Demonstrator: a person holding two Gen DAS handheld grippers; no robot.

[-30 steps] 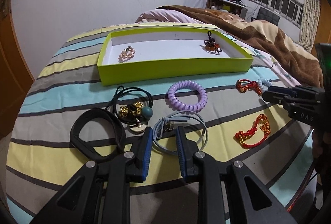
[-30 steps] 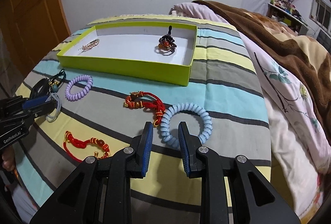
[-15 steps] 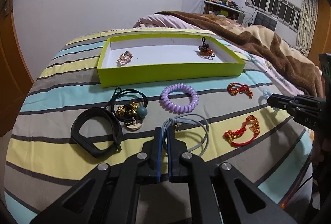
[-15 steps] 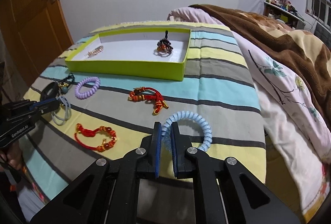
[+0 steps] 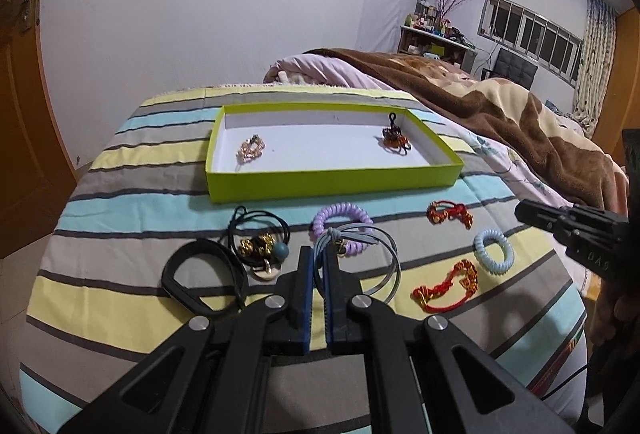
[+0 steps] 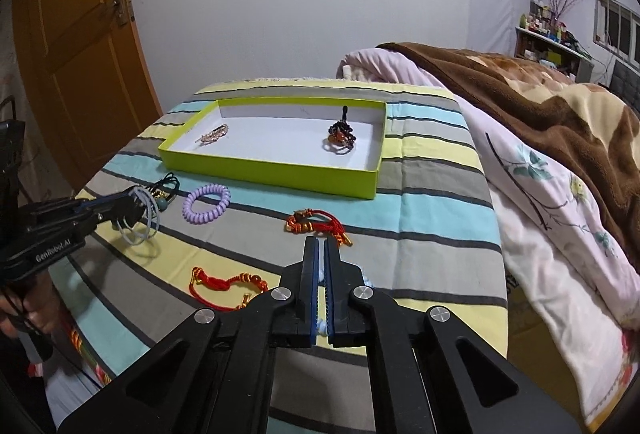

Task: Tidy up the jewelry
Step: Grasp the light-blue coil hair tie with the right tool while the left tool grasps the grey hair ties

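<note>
My left gripper [image 5: 318, 260] is shut on a grey cord bracelet [image 5: 380, 254] and holds it above the striped sheet; it also shows in the right wrist view [image 6: 138, 218]. My right gripper [image 6: 321, 254] is shut, and a bit of the light blue coil hair tie [image 6: 322, 328] shows deep between its jaws. In the left wrist view the light blue coil [image 5: 493, 252] lies beside the right gripper [image 5: 524, 213]. The lime green tray [image 5: 332, 179] holds a pink bead bracelet [image 5: 250, 147] and a dark beaded piece [image 5: 394, 139].
On the sheet lie a purple coil tie [image 5: 340, 220], two red cord bracelets [image 5: 448, 213] [image 5: 448, 286], a black band [image 5: 200, 282] and black ties with gold charms [image 5: 260, 246]. A brown blanket [image 5: 500, 113] lies to the right. An orange door [image 6: 76, 53] stands left.
Both grippers closed from open, the left on the grey cord bracelet and the right on the light blue coil, and both have lifted upward away from the sheet.
</note>
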